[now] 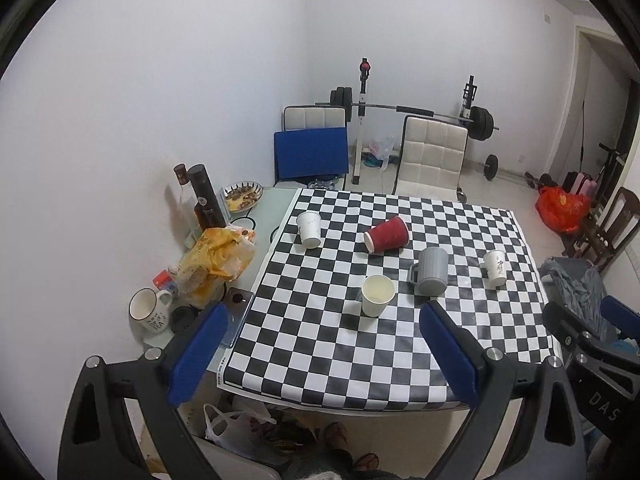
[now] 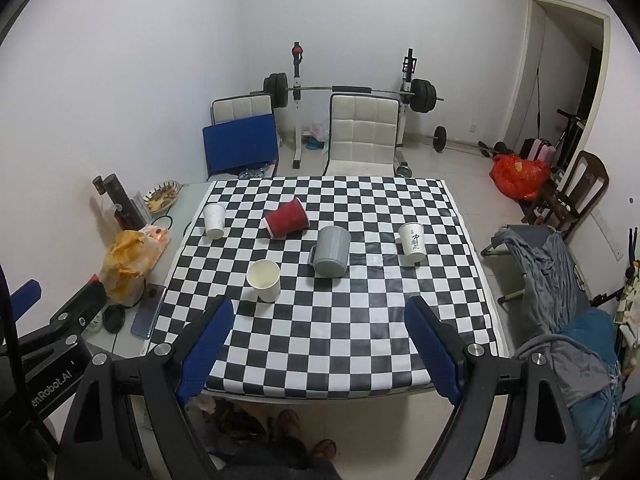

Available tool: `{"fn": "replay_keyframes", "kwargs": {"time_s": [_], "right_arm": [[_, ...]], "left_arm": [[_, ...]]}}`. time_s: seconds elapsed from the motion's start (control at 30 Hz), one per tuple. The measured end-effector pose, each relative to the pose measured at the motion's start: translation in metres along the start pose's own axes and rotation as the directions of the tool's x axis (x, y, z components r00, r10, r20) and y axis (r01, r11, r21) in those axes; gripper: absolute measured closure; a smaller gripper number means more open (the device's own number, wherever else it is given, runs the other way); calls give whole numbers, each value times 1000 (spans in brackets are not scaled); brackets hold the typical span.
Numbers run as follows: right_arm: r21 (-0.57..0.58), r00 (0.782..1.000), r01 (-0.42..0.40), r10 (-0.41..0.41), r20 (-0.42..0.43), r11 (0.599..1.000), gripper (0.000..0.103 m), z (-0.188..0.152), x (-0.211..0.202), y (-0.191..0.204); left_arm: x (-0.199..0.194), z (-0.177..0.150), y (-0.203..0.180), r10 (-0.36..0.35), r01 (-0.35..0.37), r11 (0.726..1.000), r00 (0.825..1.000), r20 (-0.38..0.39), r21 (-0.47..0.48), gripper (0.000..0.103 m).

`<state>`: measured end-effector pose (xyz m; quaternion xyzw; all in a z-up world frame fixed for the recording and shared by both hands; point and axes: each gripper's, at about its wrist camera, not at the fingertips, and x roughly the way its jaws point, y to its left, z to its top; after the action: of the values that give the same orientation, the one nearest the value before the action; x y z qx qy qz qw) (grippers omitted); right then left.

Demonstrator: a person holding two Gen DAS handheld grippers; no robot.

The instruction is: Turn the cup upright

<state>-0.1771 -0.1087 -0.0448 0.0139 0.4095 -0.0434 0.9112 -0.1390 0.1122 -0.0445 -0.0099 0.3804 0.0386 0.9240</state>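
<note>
While both tongs gape empty above the near table edge, red cup (image 1: 387, 234) on its side, well beyond them.

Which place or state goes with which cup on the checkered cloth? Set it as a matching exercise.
Things:
1. red cup
2. grey mug
3. cream cup
4. printed cup

Place or state:
A. mouth up, nearest the camera
B. lying on its side
C. farthest right on the cloth
D. handle on its left side

Pairs: 1-B, 2-D, 3-A, 4-C
</note>
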Motion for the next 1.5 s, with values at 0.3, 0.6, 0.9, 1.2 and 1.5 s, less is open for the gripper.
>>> {"fn": "replay_keyframes", "kwargs": {"time_s": [0.3, 0.6, 0.9, 1.2, 1.5], "right_arm": [[-2, 1000, 12, -12, 25, 1000, 14, 0, -17, 3], [0, 999, 18, -18, 34, 1000, 14, 0, -21, 4], [-1, 999, 24, -24, 37, 1000, 14, 0, -24, 7], [-1, 999, 24, -24, 37, 1000, 14, 0, -25, 7], [-7, 999, 15, -15, 40, 1000, 14, 4, -26, 10]], "left_arm": [[-9, 1, 0, 1, -1, 1000, 1000, 12, -7, 5], [-9, 1, -1, 5, -5, 1000, 1000, 14, -3, 5], [-13, 1, 0, 6, -6, 1000, 1000, 17, -4, 5], [-15, 2, 0, 9, -9, 1000, 1000, 18, -5, 5], [-16, 2, 2, 11, -11, 1000, 1000, 18, -3, 5]]}}
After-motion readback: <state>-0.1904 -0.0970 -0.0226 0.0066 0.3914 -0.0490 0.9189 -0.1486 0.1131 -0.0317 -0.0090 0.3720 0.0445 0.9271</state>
